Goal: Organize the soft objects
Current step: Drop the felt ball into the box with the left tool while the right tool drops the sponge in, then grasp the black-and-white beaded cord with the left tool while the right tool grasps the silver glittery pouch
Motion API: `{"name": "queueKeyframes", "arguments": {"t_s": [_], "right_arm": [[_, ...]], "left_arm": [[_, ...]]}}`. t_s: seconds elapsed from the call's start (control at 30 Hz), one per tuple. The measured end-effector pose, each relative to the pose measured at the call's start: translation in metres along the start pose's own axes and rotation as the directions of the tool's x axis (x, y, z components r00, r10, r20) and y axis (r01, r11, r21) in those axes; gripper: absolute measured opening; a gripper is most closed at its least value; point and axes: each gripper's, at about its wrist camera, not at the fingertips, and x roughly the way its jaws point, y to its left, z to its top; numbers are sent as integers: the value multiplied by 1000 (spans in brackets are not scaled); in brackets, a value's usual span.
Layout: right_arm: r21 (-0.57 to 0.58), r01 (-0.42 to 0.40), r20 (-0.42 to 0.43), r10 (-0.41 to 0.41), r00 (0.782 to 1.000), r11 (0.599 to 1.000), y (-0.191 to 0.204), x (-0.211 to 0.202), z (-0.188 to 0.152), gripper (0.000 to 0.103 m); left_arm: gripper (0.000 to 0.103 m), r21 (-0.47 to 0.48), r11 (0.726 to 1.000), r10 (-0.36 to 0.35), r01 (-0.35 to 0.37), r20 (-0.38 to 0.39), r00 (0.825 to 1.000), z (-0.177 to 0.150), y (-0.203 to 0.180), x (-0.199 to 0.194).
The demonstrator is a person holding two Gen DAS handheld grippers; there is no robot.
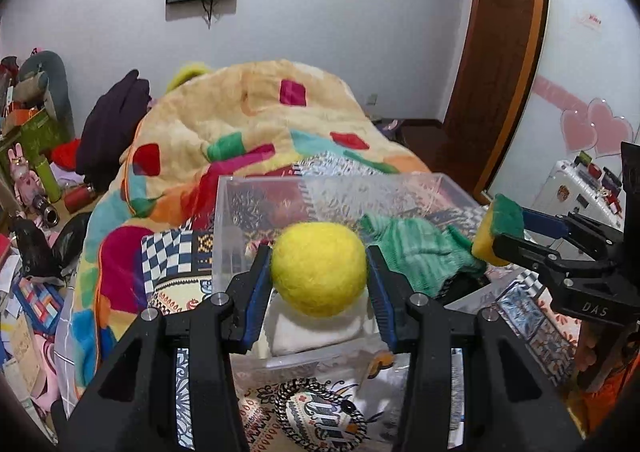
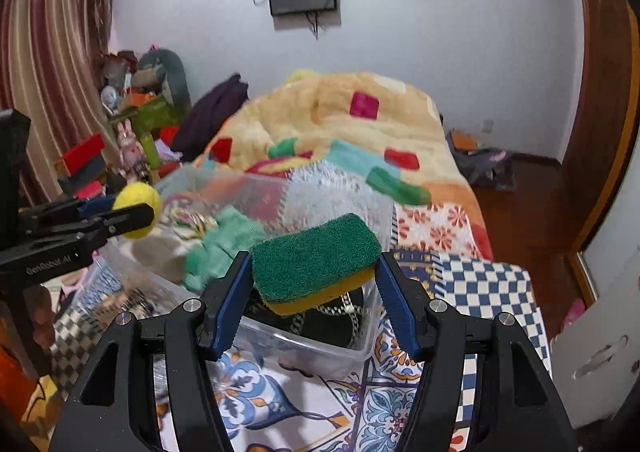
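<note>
1. My first worry is the yellow felt ball: it is round and squashy, pinched only at its two sides, so a loosened squeeze away from the clear plastic bin could send it rolling across the patterned bedspread.
2. The sponge could snag on the bin's rim as I lower it, because it sits skewed between the pads, with its green scouring face up and yellow foam below.
3. The two grippers sit close together over one bin (a collision looks possible if I bring both in at once).
4. My left gripper is about half open, clamped on the ball, held above the bin's near side.
5. My right gripper is open fairly wide, gripping the sponge by its ends over the bin, where a green knitted cloth already lies.
</note>
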Motion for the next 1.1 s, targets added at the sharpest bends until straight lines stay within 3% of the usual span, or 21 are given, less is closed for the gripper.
{"name": "queueKeyframes", "arguments": {"t_s": [0.3, 0.53, 0.77, 0.87, 0.93, 1.1], "right_arm": [[-14, 11, -31, -12, 999, 1000, 2, 7, -3, 61], [-40, 50, -43, -51, 998, 998, 6, 9, -2, 69], [-32, 40, -20, -41, 999, 999, 6, -4, 3, 70], [-33, 28, 9, -27, 1000, 999, 8, -16, 5, 73], [-36, 19, 39, -18, 999, 999, 11, -26, 7, 80], [-54, -38, 54, 41, 998, 998, 25, -37, 5, 82]], "left_arm": [[46, 15, 1000, 15, -15, -29, 999, -3, -1, 11], [63, 7, 1000, 9, -9, -28, 1000, -7, 0, 4], [70, 6, 1000, 4, -4, 17, 1000, -7, -1, -18], [73, 6, 1000, 4, -4, 41, 999, -6, -1, -30], [77, 6, 1000, 5, -5, 57, 998, -6, -1, -38], [84, 20, 1000, 17, -18, 73, 997, -14, -1, -55]]}}
